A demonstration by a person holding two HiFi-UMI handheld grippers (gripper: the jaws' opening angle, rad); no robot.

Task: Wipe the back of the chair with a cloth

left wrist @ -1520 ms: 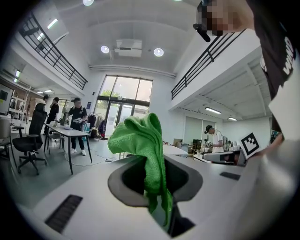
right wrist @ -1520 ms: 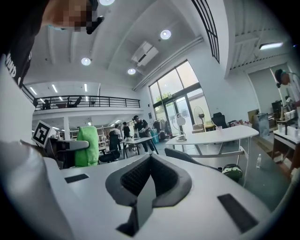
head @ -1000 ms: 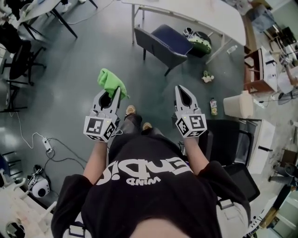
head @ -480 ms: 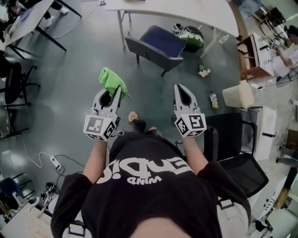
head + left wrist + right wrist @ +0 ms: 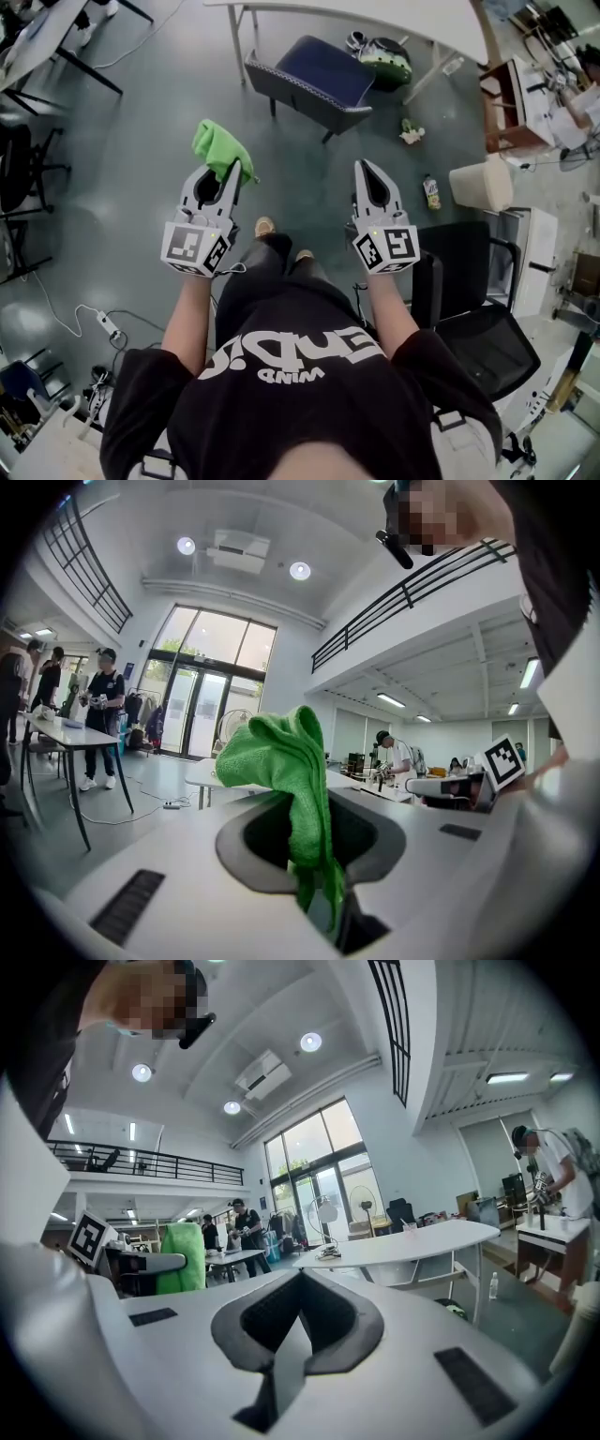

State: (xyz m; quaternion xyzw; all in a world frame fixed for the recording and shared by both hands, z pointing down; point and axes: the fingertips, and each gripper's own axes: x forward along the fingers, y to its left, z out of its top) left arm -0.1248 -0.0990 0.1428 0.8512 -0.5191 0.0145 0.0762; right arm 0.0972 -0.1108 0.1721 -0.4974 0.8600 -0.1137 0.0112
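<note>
A bright green cloth (image 5: 218,150) sticks out of my left gripper (image 5: 228,177), whose jaws are shut on it; in the left gripper view the cloth (image 5: 286,771) rises from between the jaws and flops over. My right gripper (image 5: 367,172) is shut and holds nothing; its jaws meet in the right gripper view (image 5: 300,1283), where the cloth (image 5: 183,1257) shows at the left. A dark blue chair (image 5: 314,80) stands on the floor ahead, its back edge facing me, well beyond both grippers. Both grippers are held out at waist height above the floor.
A white table (image 5: 375,21) stands behind the blue chair, with a green bag (image 5: 382,62) under it. A black office chair (image 5: 478,309) is close at my right. A bottle (image 5: 431,193) and a beige bin (image 5: 481,187) are on the floor to the right. Cables and a power strip (image 5: 111,327) lie at left.
The view has shifted as the person moved forward: the blue chair sits a little closer and more centred. The grippers keep their pose, the cloth still held.
</note>
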